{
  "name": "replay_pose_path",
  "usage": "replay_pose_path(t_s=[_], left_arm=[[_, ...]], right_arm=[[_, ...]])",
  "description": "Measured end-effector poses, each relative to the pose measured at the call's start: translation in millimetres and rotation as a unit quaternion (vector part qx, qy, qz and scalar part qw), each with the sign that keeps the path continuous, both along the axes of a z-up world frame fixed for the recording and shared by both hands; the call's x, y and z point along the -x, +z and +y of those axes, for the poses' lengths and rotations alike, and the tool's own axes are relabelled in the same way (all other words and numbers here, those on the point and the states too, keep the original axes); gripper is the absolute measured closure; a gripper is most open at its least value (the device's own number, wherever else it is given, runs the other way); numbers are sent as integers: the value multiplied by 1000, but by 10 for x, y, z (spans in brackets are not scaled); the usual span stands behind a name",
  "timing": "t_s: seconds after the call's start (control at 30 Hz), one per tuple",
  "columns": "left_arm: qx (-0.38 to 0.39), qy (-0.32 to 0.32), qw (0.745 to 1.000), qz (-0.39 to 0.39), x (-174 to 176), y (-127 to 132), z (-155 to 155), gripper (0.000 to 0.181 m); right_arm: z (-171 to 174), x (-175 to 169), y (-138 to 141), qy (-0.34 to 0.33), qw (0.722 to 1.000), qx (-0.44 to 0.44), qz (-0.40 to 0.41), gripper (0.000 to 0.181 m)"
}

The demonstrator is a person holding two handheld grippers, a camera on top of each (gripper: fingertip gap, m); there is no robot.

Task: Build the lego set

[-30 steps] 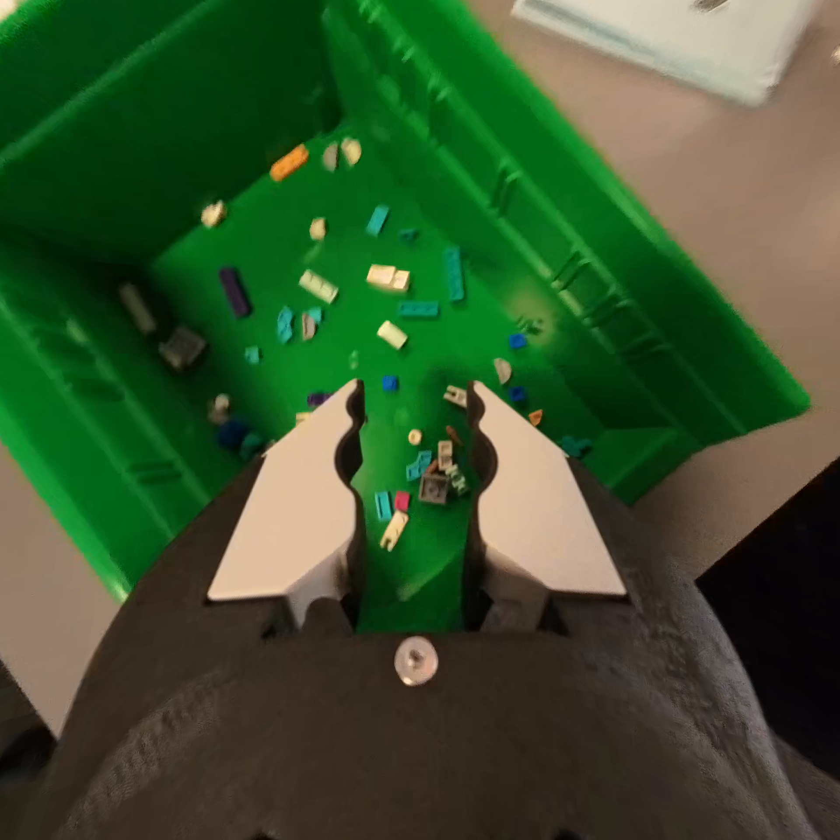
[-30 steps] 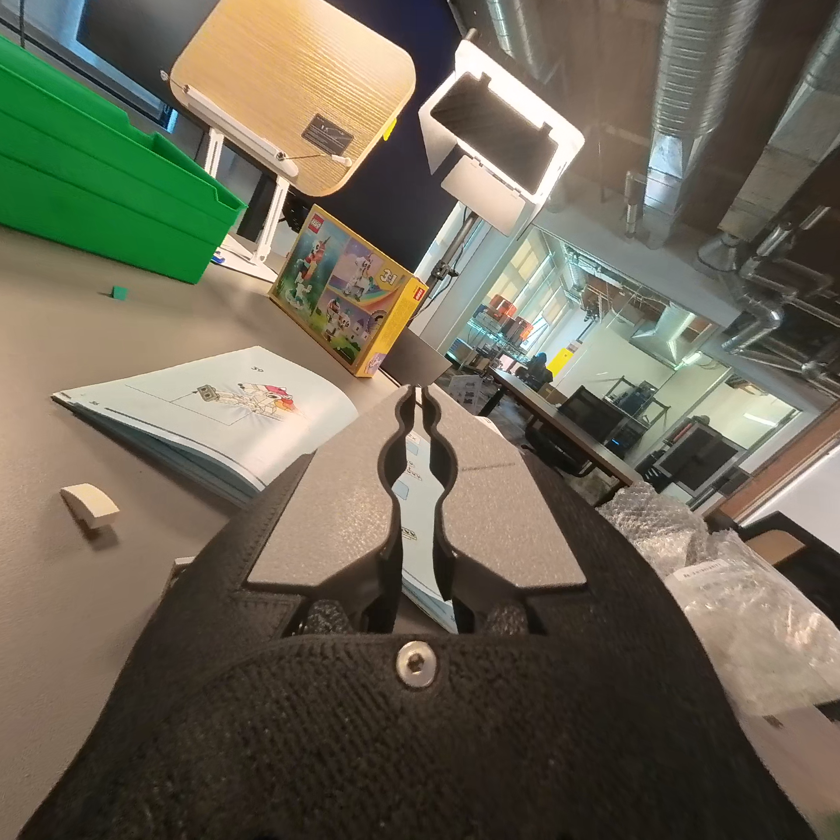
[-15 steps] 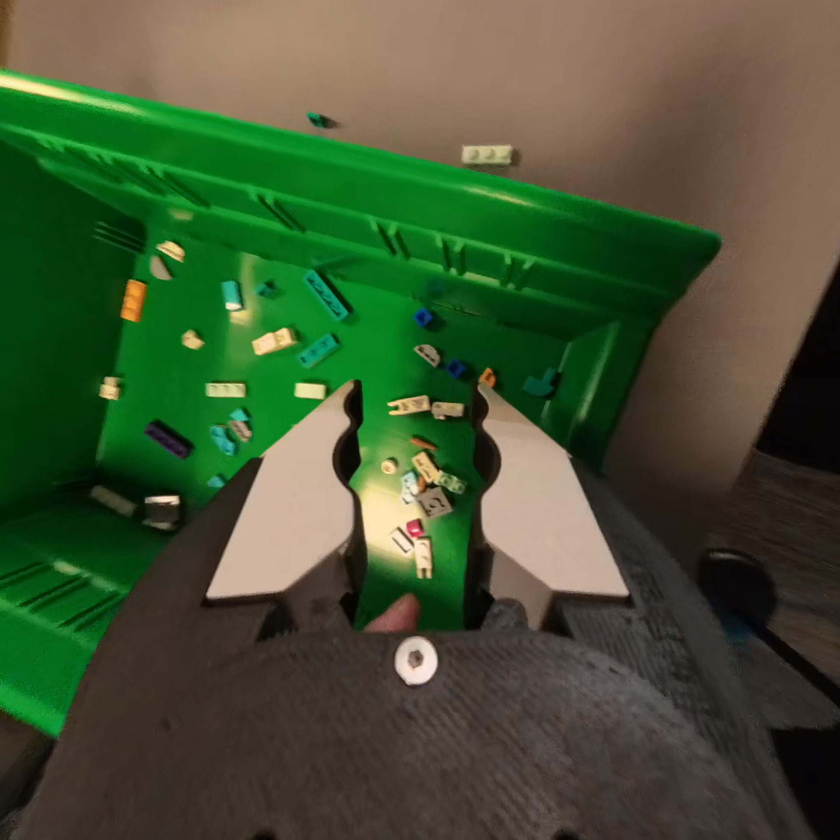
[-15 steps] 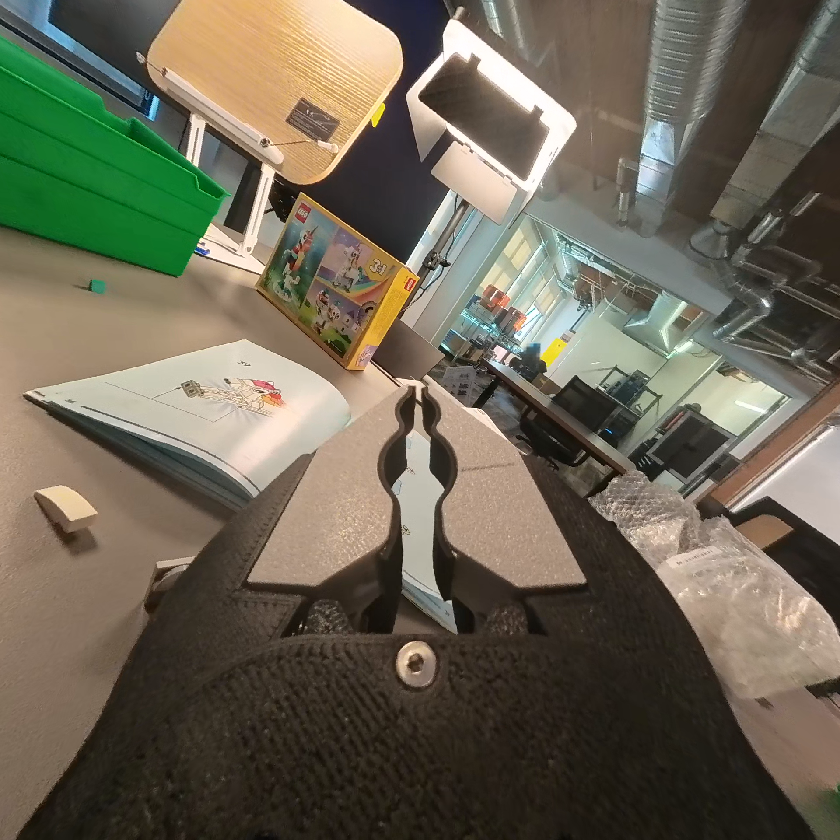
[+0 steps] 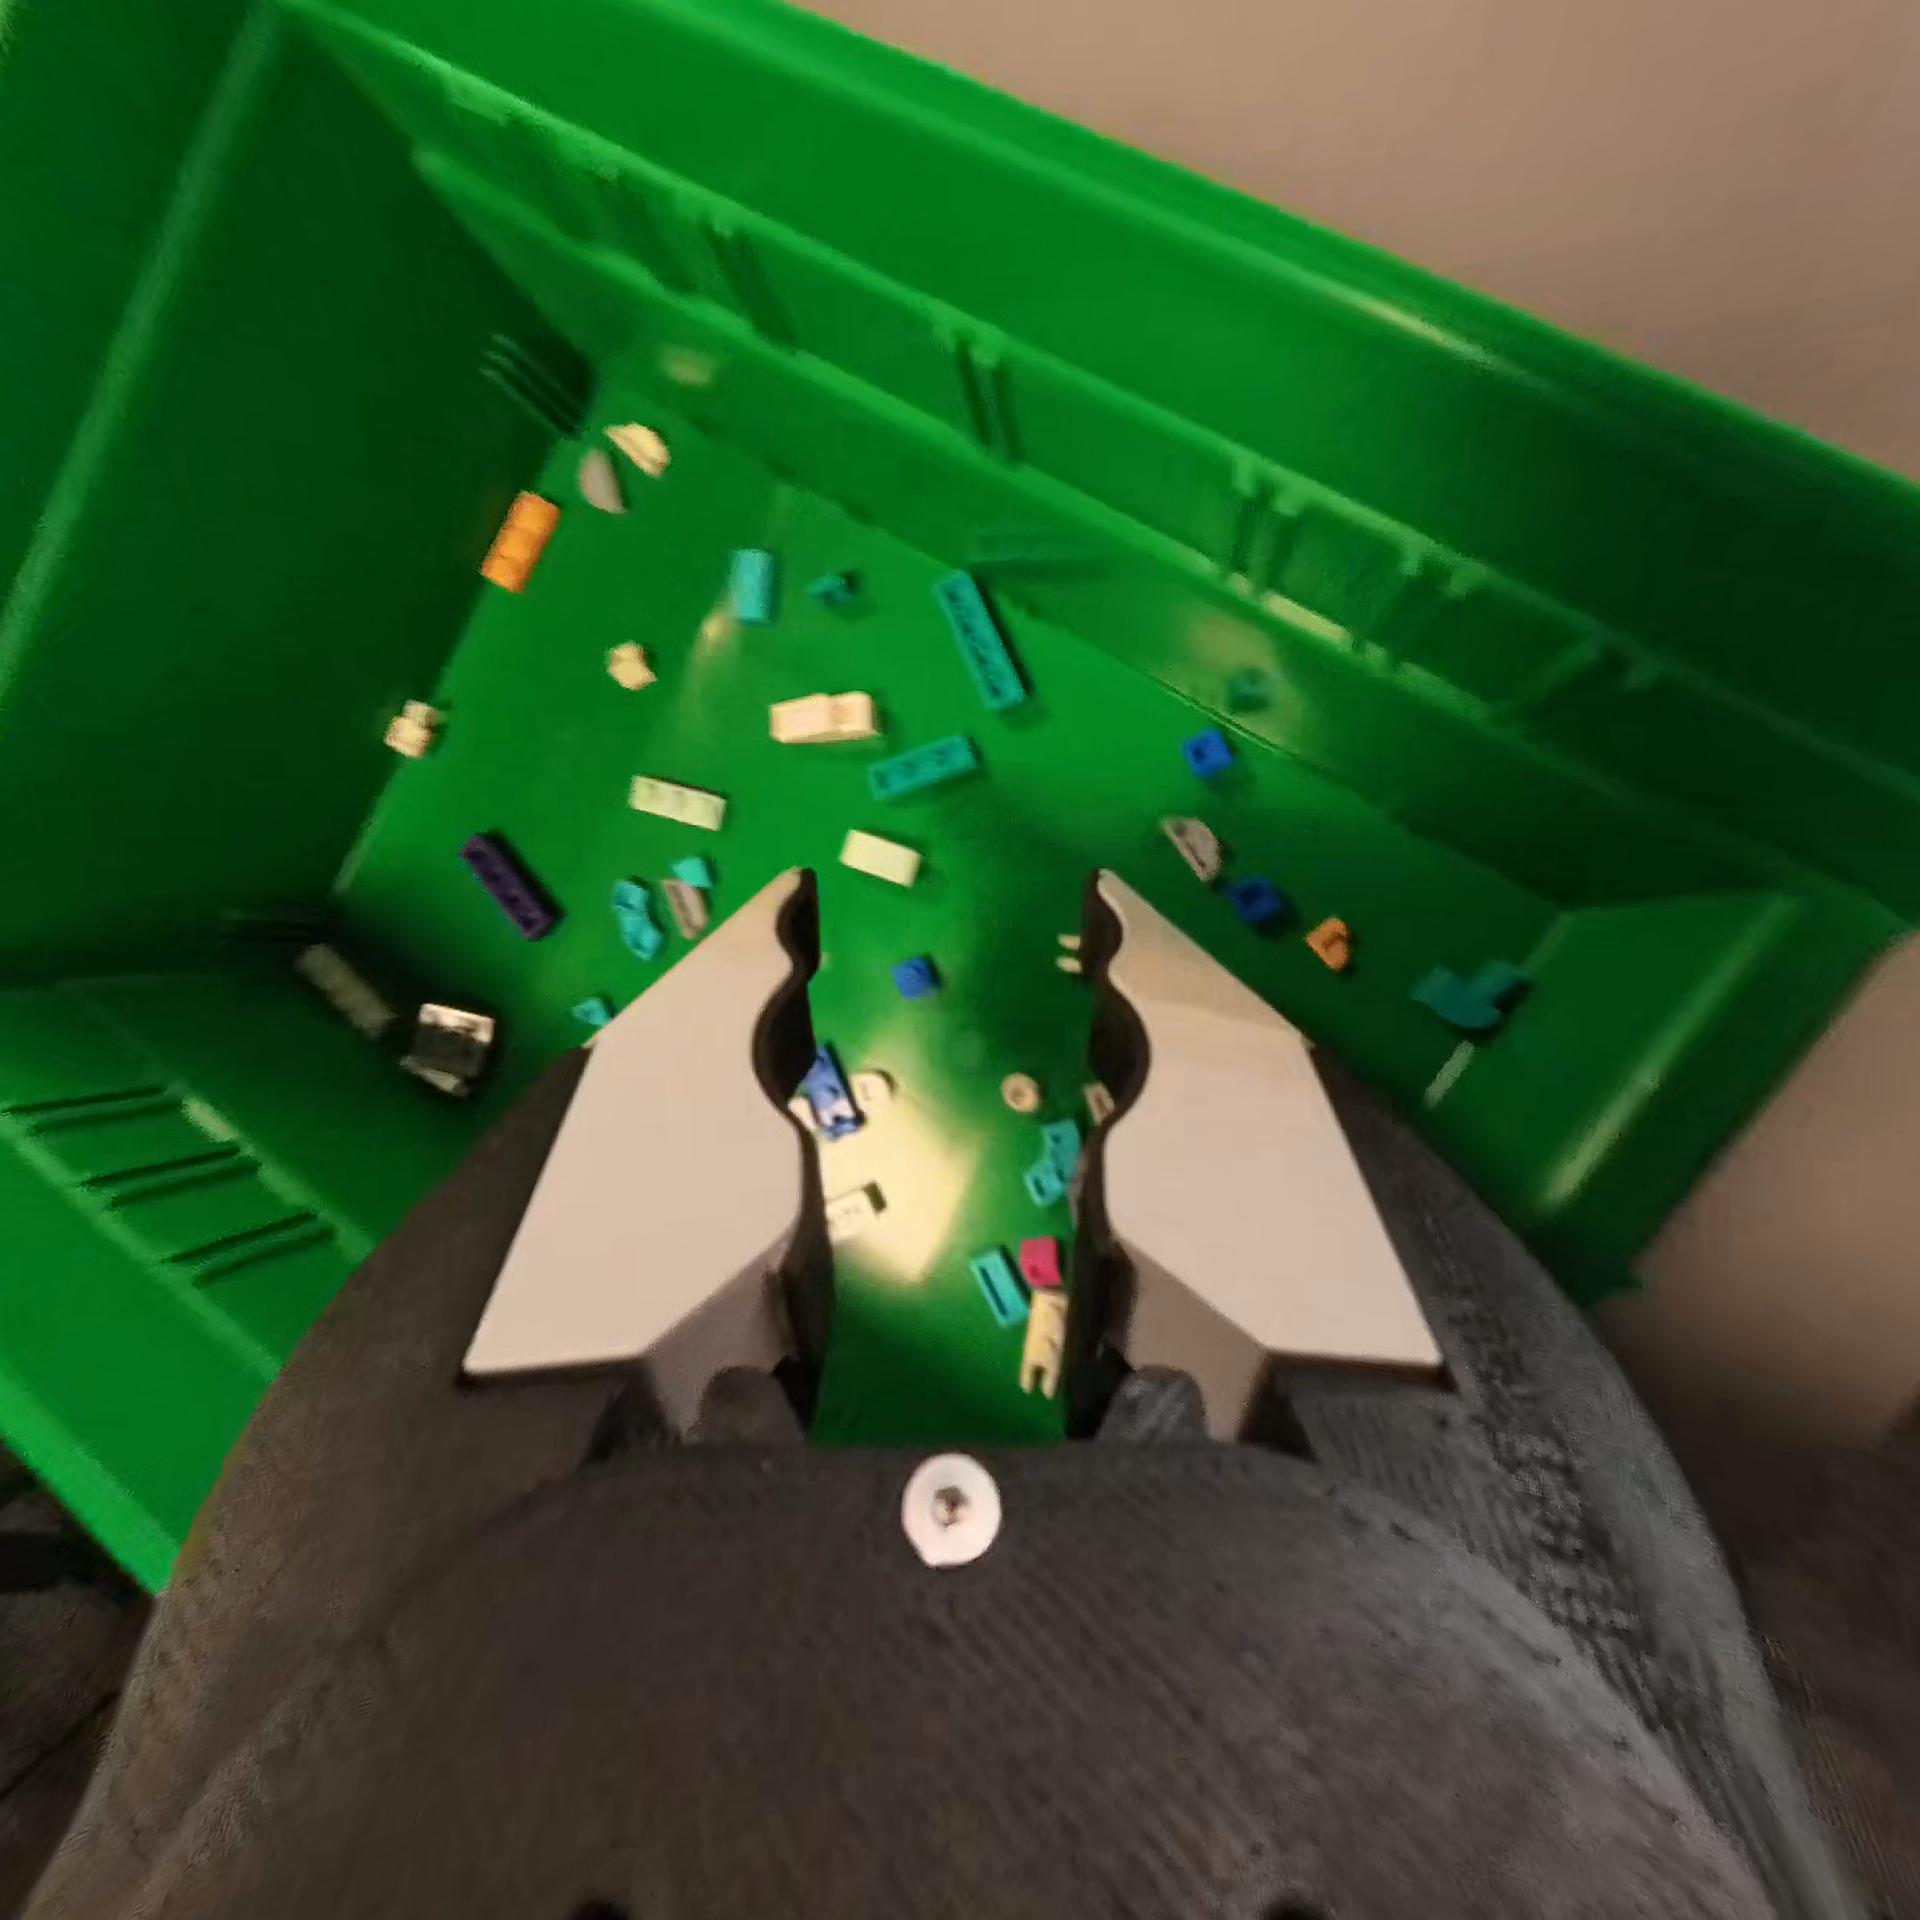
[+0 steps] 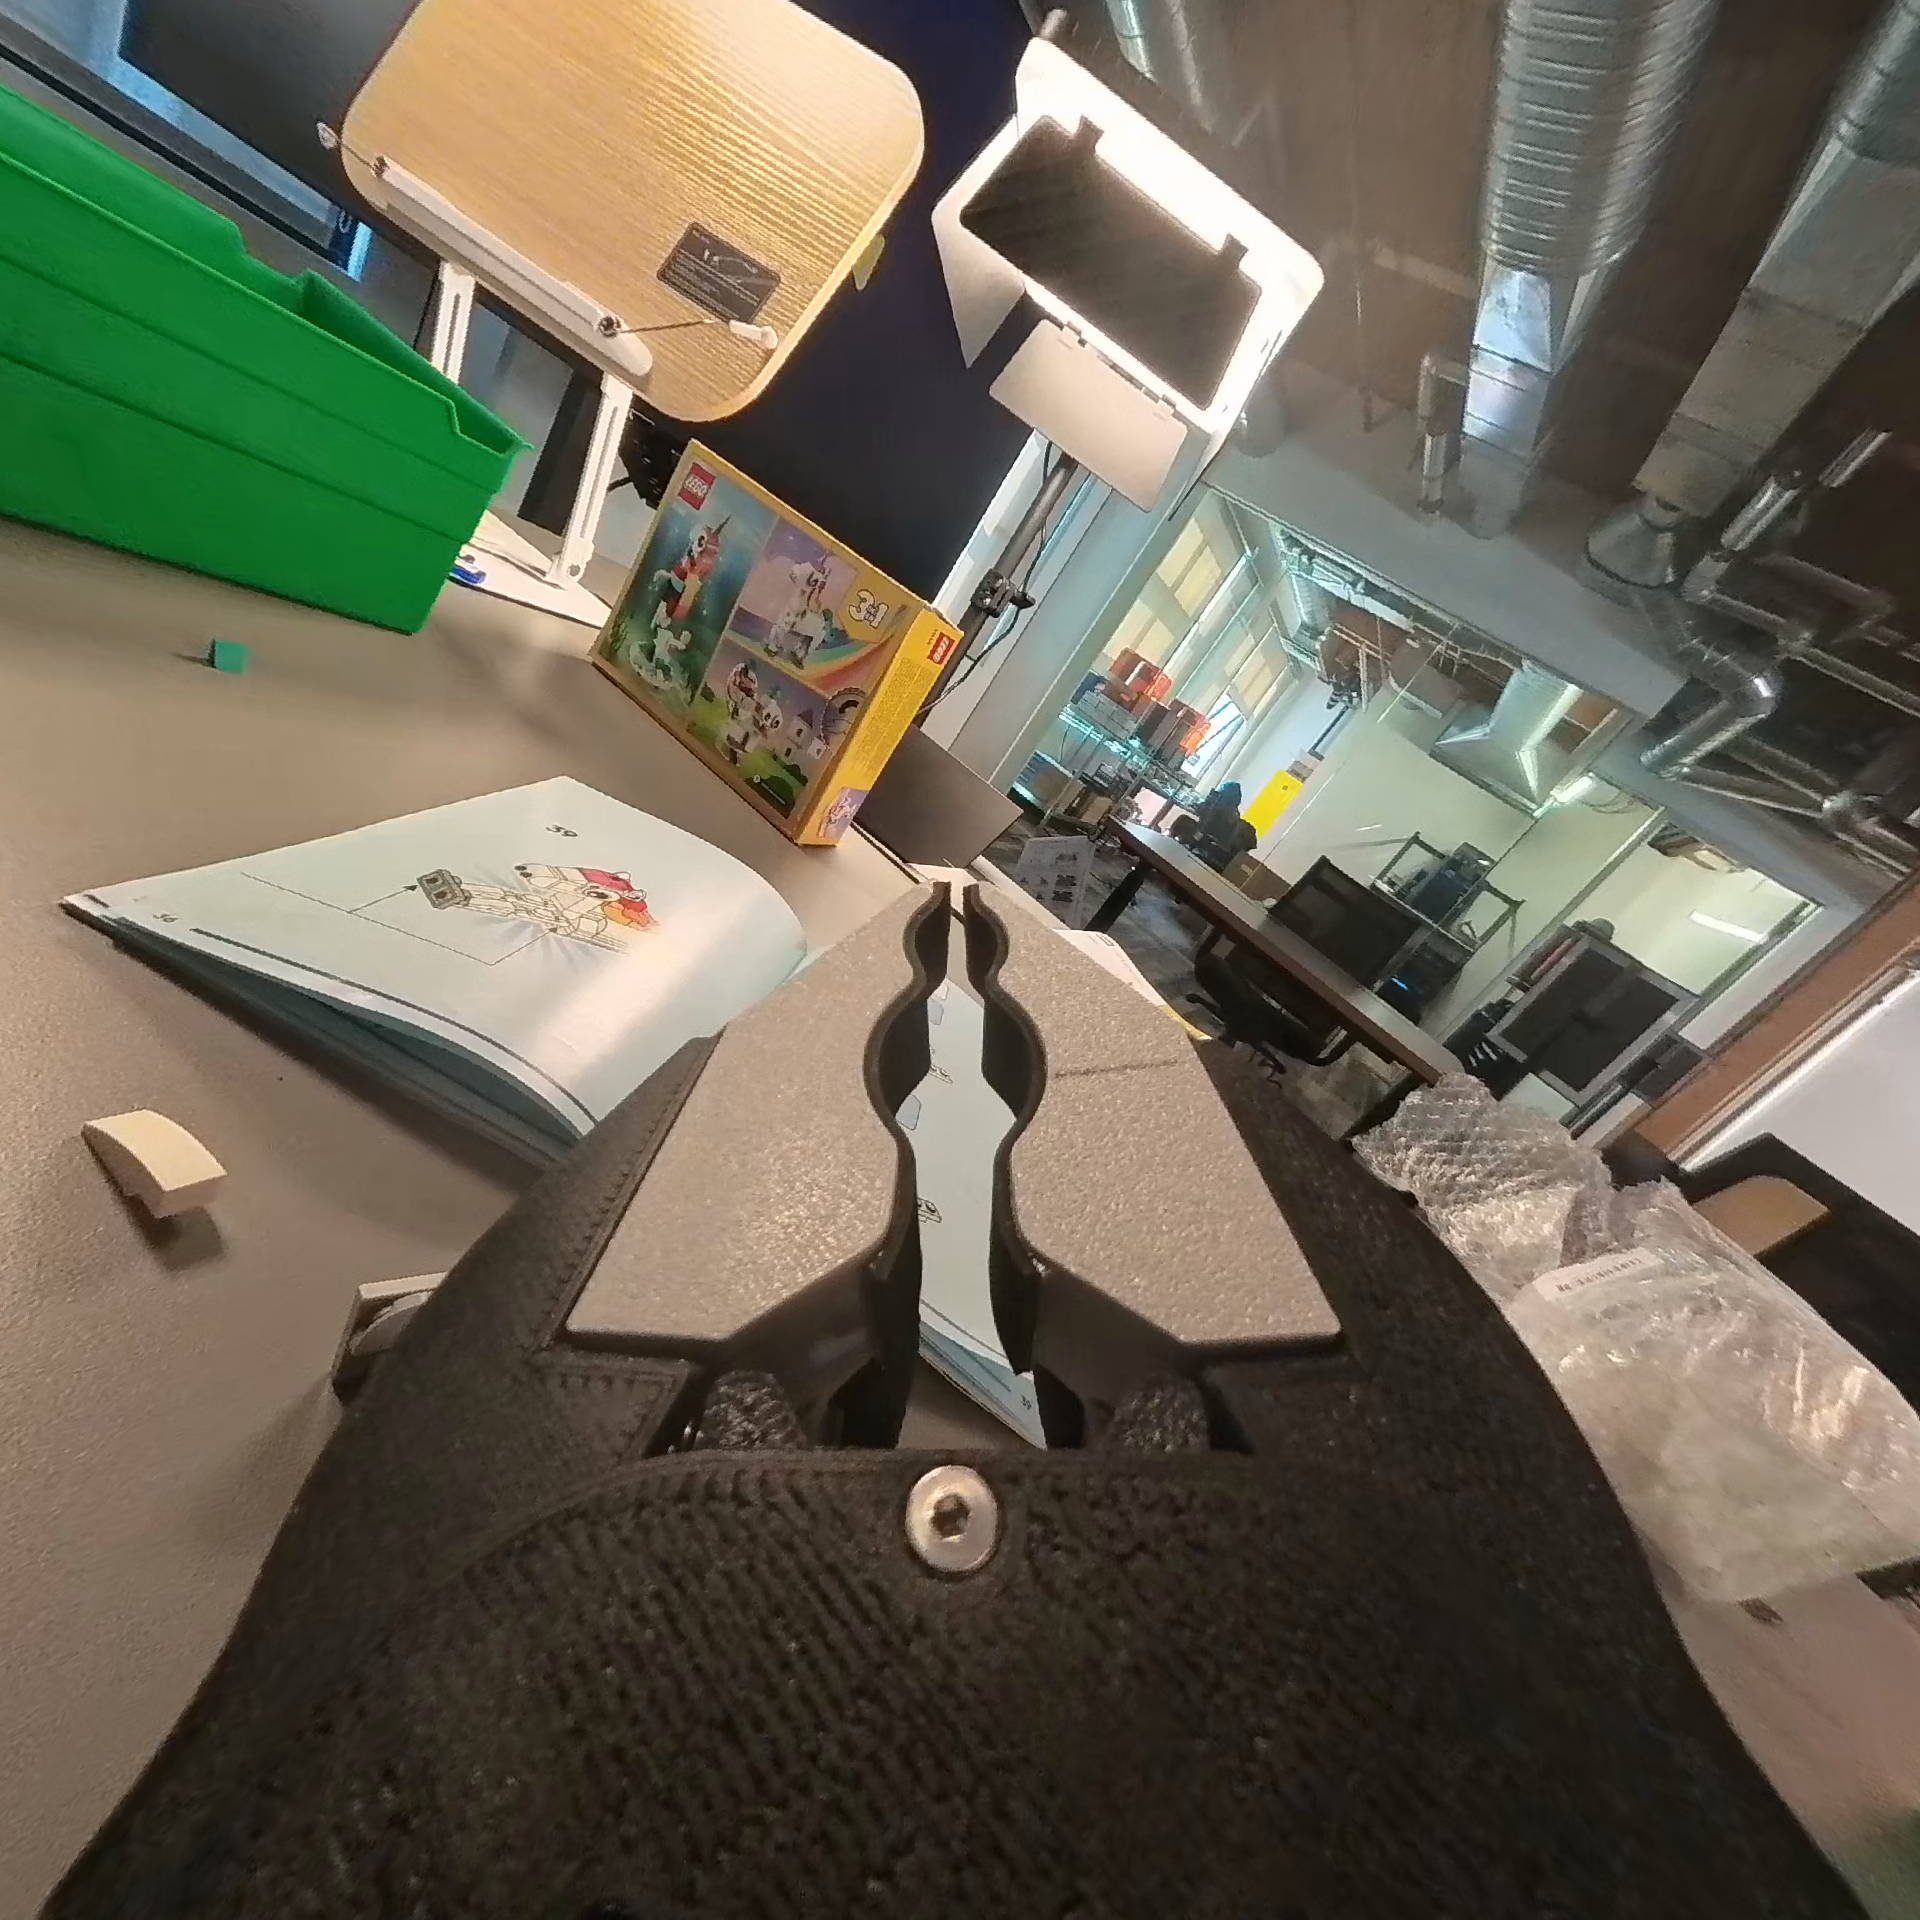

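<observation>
In the left wrist view my left gripper (image 5: 948,881) is open and empty, hovering above the floor of a green bin (image 5: 1351,436). Several small loose bricks lie scattered there: teal, cream, blue, an orange one (image 5: 517,540), a purple one (image 5: 509,885) and a magenta one (image 5: 1039,1259). In the right wrist view my right gripper (image 6: 954,891) is shut with nothing between the fingertips, low over the table. The open instruction booklet (image 6: 499,935) lies ahead of it. A cream curved brick (image 6: 154,1162) lies on the table to its left.
The green bin (image 6: 208,416) stands at the far left of the table, with a small green brick (image 6: 227,655) near it. The yellow set box (image 6: 790,665) stands behind the booklet, next to a wooden stand (image 6: 634,197). Bubble wrap (image 6: 1621,1309) lies at the right.
My left gripper has swung over the bin, so the bin's walls and bricks have shifted in view; its jaws stay open. The right gripper has barely moved and stays shut.
</observation>
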State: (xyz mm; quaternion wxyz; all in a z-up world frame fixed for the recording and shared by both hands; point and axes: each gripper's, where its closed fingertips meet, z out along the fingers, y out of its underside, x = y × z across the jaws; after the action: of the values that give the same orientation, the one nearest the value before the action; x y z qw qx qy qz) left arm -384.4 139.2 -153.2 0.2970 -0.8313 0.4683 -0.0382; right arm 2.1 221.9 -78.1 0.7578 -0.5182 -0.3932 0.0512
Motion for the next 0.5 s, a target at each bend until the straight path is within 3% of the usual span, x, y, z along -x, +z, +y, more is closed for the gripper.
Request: replay_pose_path(t_s=[0.03,0.17,0.5], left_arm=[[-15,13,1000,-12,-4,42,85,134],[-22,49,997,-57,-81,81,340,144],[102,56,988,-99,-176,-224,510,135]], right_arm=[[-1,2,-2,1,1000,0,0,181],[-2,7,-7,1,1000,0,-2,181],[-17,29,-17,9,1000,4,-3,181]])
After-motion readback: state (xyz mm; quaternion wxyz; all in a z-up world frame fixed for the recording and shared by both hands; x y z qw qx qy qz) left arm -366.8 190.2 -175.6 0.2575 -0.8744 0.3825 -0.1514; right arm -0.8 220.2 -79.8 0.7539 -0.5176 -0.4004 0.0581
